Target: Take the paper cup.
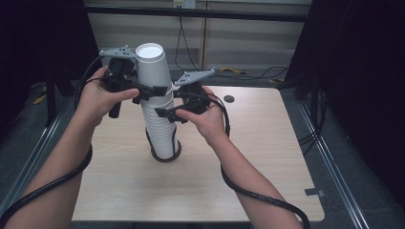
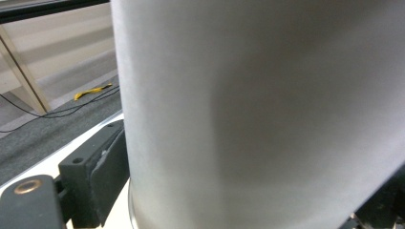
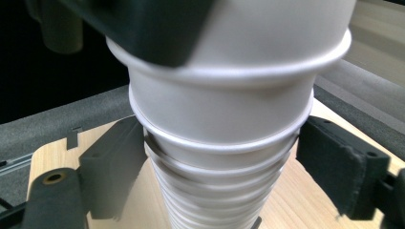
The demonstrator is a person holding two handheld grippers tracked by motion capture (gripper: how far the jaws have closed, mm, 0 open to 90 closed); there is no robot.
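Tall stack of white paper cups (image 1: 160, 119), upside down, stands on a dark round coaster (image 1: 166, 156) near centre of the light wooden table (image 1: 267, 157). Left gripper (image 1: 152, 90) clamps the top white cup (image 1: 152, 67) w/ both jaws against its wall. Right gripper (image 1: 165, 112) sits just below, 2 jaws around the stack; left pad meets the rims, right pad has a small gap.

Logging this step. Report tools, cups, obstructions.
Left tool pinching top cup. Right tool straddling cup stack below, not visibly clamped. Nothing in the way.
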